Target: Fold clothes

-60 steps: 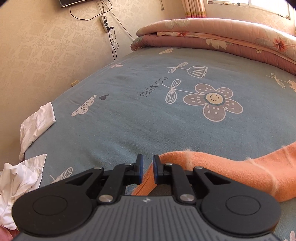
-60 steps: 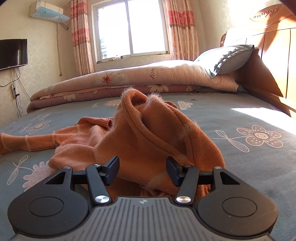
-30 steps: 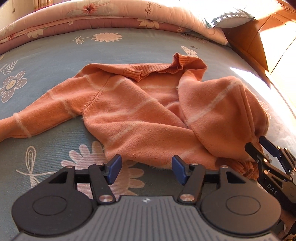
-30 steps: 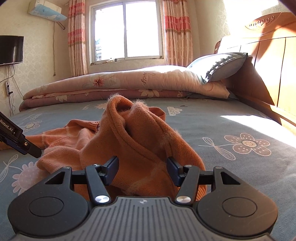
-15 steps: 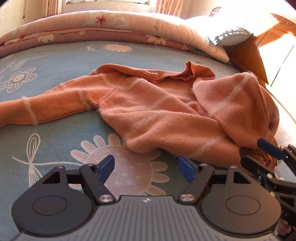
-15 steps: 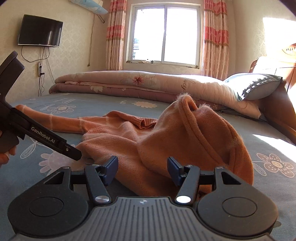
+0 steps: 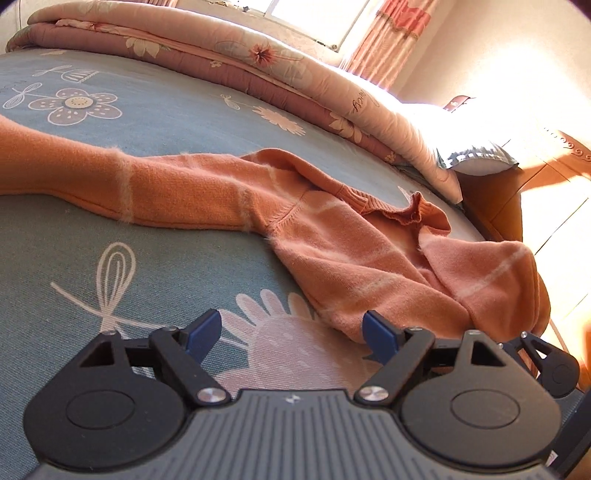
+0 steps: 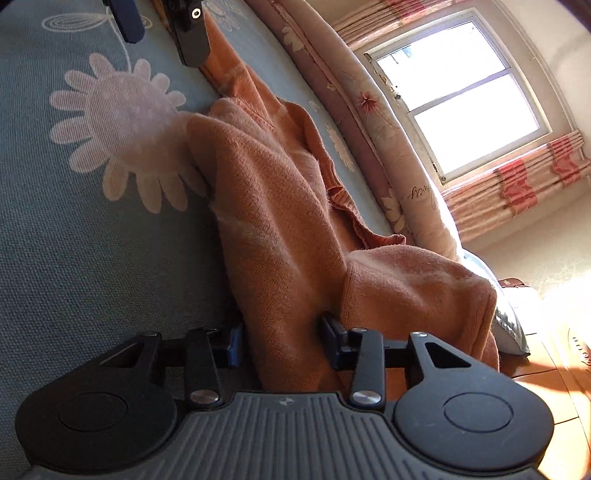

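- Orange knit, fuzzy with pale stripes: the sweater (image 7: 354,258) lies rumpled on the bed (image 7: 177,122), on a grey-blue sheet printed with flowers.
- One sleeve (image 7: 122,184) stretches flat toward the left across the sheet; the body bunches up in folds at the right, with the ribbed collar (image 7: 402,214) lying open on top.
- Left gripper (image 7: 291,336) hangs low over the sheet with its blue-tipped jaws spread wide; nothing sits between them. Its right finger (image 7: 380,338) is just beside the sweater's near hem, over a big pale flower print.
- Right gripper (image 8: 280,339) is rolled hard to one side, so the bed runs tilted through its view. Its jaws stand on either side of a thick fold of the sweater, closed in on the cloth and pinching it.
- From that side, the left gripper's fingers (image 8: 192,33) show at the top, close over the sweater's far edge.
- Behind, a folded floral quilt (image 7: 229,55) lies along the bed under the window (image 8: 461,92).
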A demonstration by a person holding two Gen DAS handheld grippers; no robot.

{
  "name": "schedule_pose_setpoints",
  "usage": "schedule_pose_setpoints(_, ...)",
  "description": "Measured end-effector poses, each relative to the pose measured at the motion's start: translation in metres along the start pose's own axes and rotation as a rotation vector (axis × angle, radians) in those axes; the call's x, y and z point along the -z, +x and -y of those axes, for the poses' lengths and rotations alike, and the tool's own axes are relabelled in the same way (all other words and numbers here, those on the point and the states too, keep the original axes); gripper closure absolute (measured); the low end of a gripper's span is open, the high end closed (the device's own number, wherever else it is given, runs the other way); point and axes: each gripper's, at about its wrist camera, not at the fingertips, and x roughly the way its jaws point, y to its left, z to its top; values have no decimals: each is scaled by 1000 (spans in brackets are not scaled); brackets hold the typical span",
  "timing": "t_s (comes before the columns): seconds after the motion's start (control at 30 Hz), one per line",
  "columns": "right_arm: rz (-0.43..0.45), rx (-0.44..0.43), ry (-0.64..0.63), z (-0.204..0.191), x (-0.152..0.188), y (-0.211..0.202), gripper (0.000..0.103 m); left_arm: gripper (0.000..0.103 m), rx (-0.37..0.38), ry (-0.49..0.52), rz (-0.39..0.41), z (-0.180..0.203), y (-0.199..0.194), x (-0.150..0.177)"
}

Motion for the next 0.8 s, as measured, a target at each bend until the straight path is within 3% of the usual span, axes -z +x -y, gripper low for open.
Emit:
schedule_pose_setpoints(0.07, -26, 3, 1, 0, -5, 2, 69, 19, 4, -12, -4, -3, 0, -1)
schedule_pose_setpoints(0.1, -40, 4, 3, 1, -8, 3, 77, 19, 1, -18, -11, -5, 0, -2)
schedule_pose_setpoints(0.13, -44, -30, 49, 9, -9, 1, 84, 19, -3, -24, -18, -6, 1, -2)
schedule_pose_setpoints(0.2, -50, -109, 159, 27, -10, -4, 87, 19, -14, -38, -26, -9, 2, -3)
schedule_pose_setpoints(0.57, -76, -547, 764, 128, -19, -35, 89, 19, -13, -165, -20, -35, -2, -13)
schedule_pose_setpoints(0.8, -23, -743, 786, 117, -57, -61, 91, 19, -6, -212, -1, -47, -8, -18)
